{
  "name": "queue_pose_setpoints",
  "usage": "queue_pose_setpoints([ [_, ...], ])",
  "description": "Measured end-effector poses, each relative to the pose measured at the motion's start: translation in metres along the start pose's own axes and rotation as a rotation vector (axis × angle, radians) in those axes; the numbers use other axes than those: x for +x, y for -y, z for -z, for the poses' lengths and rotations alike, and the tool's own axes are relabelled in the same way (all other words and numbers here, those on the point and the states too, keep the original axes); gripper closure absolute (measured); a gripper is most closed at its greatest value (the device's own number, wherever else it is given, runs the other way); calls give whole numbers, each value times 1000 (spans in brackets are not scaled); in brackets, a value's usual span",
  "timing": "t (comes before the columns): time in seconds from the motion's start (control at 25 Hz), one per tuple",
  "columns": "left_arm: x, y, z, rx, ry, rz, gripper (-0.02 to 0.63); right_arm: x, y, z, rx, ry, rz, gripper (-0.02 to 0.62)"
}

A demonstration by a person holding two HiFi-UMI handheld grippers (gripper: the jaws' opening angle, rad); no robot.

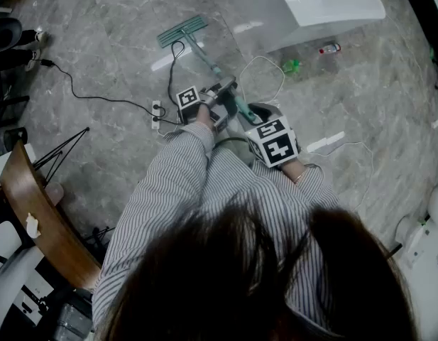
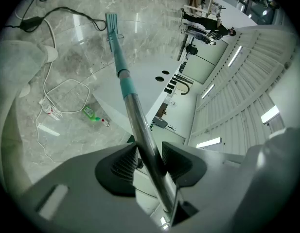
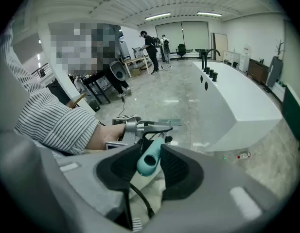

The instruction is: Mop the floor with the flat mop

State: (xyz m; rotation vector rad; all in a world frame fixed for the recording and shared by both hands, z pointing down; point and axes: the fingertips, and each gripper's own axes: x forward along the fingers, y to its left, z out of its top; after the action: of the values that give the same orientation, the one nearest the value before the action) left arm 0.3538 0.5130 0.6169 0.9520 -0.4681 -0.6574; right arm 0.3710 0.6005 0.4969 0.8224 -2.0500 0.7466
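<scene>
Head view shows the flat mop (image 1: 182,31) with its green pad lying flat on the grey floor (image 1: 98,55), out in front of the person. The left tool (image 2: 146,160) is pinching the mop's shiny metal pole. The right tool (image 3: 150,160) is pinching the teal end of the handle, just behind the left one. A small bottle (image 1: 329,48) lies on the floor, well off to the right.

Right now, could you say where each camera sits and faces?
Head view: on the head, steeply down at the floor; hair, striped sleeves, left tool, right tool.
Left gripper view: on the left tool, along the mop handle toward the mop head; own jaws.
Right gripper view: on the right tool, across the floor; own jaws, a sleeve.
Shared: the mop handle.
</scene>
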Motion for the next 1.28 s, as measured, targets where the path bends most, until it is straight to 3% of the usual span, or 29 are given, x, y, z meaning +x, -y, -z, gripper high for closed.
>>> queue_pose_setpoints([
  [0.48,-3,-2,-3,-20,41,-20,448,2,-1,-1,1,0,0,468],
  [0.8,7,17,-27,-17,26,-40,448,14,6,-32,2,20,21,471],
  [1.04,39,59,-116,-22,21,-34,451,72,31,-111,-15,-5,24,471],
  [1.28,72,131,-233,-41,29,-46,457,145,52,-232,6,-20,30,471],
])
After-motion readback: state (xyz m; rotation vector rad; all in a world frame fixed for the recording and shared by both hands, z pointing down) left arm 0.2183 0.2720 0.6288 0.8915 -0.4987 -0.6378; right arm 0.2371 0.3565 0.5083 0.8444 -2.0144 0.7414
